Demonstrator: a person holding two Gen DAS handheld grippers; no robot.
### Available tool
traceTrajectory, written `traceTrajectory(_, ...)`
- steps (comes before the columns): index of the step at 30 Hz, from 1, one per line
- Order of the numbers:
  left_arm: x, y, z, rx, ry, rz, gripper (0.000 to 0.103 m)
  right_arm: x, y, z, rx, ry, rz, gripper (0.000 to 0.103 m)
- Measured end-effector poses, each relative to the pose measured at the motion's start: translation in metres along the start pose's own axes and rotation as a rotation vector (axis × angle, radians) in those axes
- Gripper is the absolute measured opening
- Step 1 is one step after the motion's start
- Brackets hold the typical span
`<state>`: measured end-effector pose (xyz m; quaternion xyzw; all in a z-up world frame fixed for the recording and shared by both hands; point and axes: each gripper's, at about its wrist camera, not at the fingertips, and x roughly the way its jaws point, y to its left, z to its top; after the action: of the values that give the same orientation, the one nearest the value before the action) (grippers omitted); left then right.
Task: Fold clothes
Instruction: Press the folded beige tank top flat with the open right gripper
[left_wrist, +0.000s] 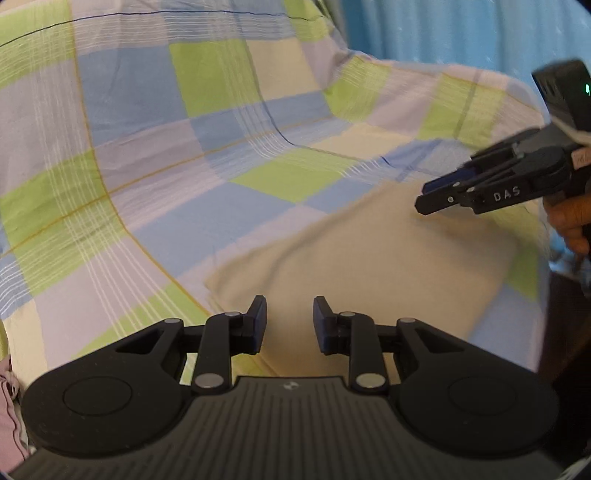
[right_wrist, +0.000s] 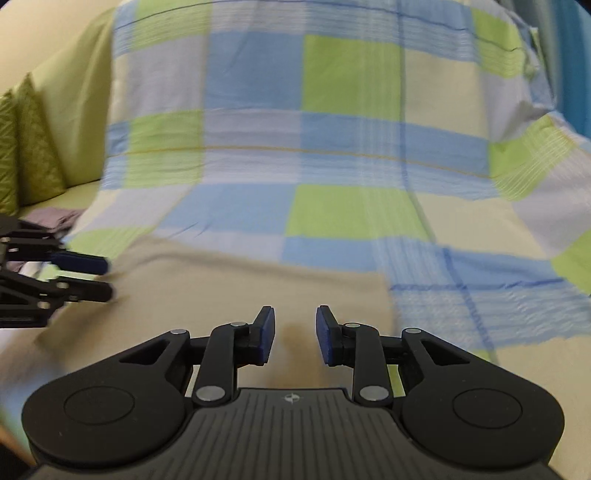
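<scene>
Beige garment (left_wrist: 369, 258) lies flat on the checked sheet (left_wrist: 166, 122), a pale folded slab with a straight left edge and a squared near corner; motion blur softens its outline, so I cannot tell what kind of clothing it is. In the right wrist view the same beige garment (right_wrist: 221, 288) spreads across the lower middle, its right edge meeting a blue-striped square of the checked sheet (right_wrist: 332, 147).

My left claw (left_wrist: 289, 321) is released, blue-padded fingers (left_wrist: 258, 321) apart, nothing between them, hovering over the near edge of the garment. Contact with the cloth: apparently none, though the blur makes that uncertain.

My right claw (right_wrist: 295, 334) is likewise released, pads (right_wrist: 325, 332) spread, empty, above the garment's near part.

From the left wrist view, the right claw (left_wrist: 430, 197) comes in at the garment's far right corner, fingers just beside one another with a narrow gap, tips close to the cloth. A hand (left_wrist: 570, 221) grips its handle at the frame edge. From the right wrist view, the left claw (right_wrist: 105, 278) sits at the garment's left edge, fingers parted one above the other.

Beyond the garment, left side: green cushions (right_wrist: 26, 147) stand against a pale green backrest, and a small mauve cloth heap (right_wrist: 61, 218) lies at their foot. Blue curtain (left_wrist: 461, 29) hangs behind the garment on the right.
</scene>
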<state>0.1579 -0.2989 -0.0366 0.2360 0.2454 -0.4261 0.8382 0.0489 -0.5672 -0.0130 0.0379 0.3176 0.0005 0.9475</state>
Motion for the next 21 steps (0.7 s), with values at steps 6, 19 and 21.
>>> traceTrajectory(6, -0.031, -0.006, -0.028, 0.046, 0.006, 0.041, 0.024, -0.017, 0.019, -0.027, -0.095, 0.084, -0.025, 0.036)
traceTrajectory(19, -0.044, -0.023, -0.029, 0.088, 0.069, 0.028, 0.021, -0.041, 0.023, -0.048, -0.058, 0.085, -0.061, 0.036)
traceTrajectory(21, -0.044, -0.024, -0.024, 0.091, 0.092, 0.037, 0.021, -0.044, 0.024, -0.048, -0.062, 0.074, -0.059, 0.036)
